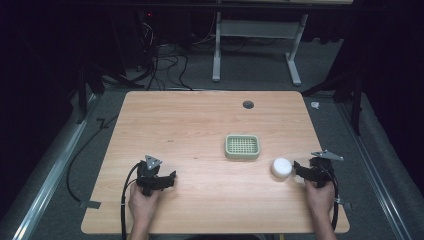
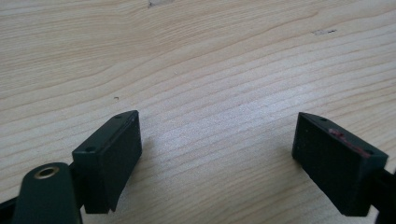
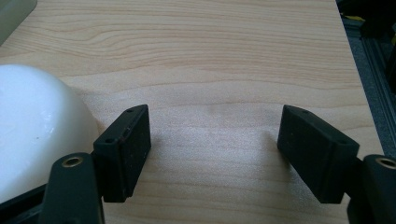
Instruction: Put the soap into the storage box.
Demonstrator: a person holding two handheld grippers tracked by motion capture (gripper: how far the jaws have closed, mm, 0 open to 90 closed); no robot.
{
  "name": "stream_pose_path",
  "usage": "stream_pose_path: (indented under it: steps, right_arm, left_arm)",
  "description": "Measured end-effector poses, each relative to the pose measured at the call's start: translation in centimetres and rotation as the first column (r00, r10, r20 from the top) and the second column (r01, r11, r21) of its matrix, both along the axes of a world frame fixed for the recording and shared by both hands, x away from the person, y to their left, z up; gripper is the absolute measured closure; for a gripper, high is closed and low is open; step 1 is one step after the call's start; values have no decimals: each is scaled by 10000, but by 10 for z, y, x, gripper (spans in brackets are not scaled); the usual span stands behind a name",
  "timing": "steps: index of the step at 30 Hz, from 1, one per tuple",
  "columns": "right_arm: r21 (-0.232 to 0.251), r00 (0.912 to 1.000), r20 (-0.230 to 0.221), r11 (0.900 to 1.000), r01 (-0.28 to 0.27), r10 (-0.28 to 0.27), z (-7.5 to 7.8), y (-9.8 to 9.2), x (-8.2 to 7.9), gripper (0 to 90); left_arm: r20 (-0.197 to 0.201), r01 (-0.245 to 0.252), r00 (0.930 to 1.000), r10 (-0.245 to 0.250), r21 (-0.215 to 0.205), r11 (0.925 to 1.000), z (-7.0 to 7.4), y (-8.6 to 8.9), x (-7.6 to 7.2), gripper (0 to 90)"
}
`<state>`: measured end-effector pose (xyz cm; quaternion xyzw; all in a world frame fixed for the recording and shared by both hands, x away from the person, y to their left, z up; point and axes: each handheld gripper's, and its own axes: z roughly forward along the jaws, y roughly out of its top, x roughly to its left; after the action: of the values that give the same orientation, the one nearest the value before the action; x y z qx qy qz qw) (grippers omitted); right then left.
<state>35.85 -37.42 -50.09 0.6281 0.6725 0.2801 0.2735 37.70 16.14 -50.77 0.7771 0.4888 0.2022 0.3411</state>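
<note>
A pale green slotted tray [image 1: 242, 146] sits right of the table's middle. A white round object [image 1: 281, 168] lies in front of it to the right; in the right gripper view the same white object [image 3: 37, 130] is just outside the left jaw, touching or nearly touching it. My right gripper [image 1: 312, 168] [image 3: 215, 112] is open with bare wood between its jaws. My left gripper [image 1: 156, 176] [image 2: 218, 119] rests low over the table near the front left, open, with nothing between its jaws.
The wooden table [image 1: 190, 125] has a small dark cable hole [image 1: 248, 104] at the back. Its right edge [image 3: 357, 70] runs close to my right gripper. A corner of the green tray [image 3: 11, 11] is at the upper left. Cables and desk legs stand on the floor beyond.
</note>
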Motion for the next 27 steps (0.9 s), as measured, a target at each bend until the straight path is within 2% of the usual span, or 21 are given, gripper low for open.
stream_pose_path:
  steps: [27]
  right_arm:
    - [23, 10000, -25, 10000, -95, 95, 0, 0, 0, 248]
  left_arm:
    - [-5, -5, 10000, 5, -1, 10000, 0, 0, 0, 163]
